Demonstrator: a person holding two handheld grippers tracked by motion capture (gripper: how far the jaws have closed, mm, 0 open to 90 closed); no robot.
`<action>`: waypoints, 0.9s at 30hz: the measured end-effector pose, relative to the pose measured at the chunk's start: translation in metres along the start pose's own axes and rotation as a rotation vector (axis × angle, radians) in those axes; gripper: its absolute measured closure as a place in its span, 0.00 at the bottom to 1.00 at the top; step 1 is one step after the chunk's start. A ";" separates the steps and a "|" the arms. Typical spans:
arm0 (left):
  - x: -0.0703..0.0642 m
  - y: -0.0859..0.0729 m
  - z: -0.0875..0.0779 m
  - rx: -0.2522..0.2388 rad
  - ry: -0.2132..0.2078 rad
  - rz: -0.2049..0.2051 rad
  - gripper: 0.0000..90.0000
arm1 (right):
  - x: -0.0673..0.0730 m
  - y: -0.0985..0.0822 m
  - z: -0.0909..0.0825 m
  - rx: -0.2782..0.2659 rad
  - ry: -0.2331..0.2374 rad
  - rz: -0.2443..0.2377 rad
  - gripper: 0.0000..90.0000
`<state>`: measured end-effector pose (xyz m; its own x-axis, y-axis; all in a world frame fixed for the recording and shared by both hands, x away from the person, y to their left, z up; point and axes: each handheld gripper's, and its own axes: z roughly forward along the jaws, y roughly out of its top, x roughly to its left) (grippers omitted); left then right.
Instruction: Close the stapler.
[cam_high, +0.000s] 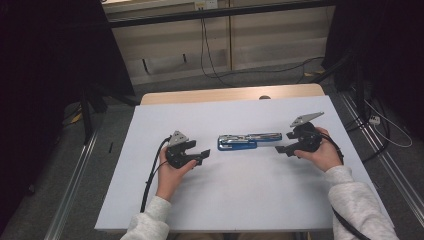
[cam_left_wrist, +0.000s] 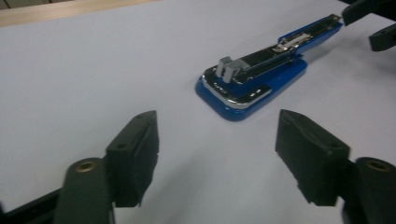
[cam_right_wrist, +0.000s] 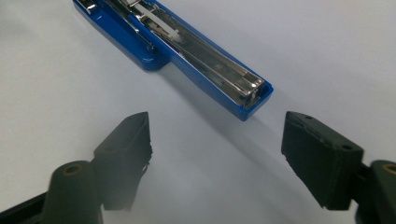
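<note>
Here | glossy blue-and-chrome stapler (cam_high: 248, 140) flat on white sheet (cam_high: 235, 195) | both hand-held grippers released: left (cam_high: 204, 156), right (cam_high: 281, 149)

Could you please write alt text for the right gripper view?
A blue stapler, opened out flat, lies on a white table just ahead of the right gripper, whose black jaws stand open and apart from it.

White-covered table (cam_high: 240, 200), opened blue stapler (cam_high: 247, 141) flat on it, seemingly alone.
</note>
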<state>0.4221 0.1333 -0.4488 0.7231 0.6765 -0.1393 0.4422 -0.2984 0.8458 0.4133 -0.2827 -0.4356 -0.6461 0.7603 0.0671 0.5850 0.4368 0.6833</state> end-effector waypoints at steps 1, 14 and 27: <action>0.001 0.001 0.003 -0.007 0.003 -0.010 0.47 | -0.001 -0.002 -0.001 -0.007 -0.015 0.012 0.32; -0.002 0.006 0.034 0.068 -0.002 -0.002 0.89 | -0.003 -0.009 -0.001 -0.004 -0.073 0.045 0.78; -0.009 0.011 0.053 0.131 -0.011 0.044 0.97 | -0.004 -0.009 0.005 0.002 -0.118 0.068 1.00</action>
<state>0.4485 0.0881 -0.4651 0.7486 0.6539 -0.1095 0.4750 -0.4138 0.7766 0.4130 -0.2869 -0.4458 -0.5430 0.8393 0.0273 0.6268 0.3834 0.6784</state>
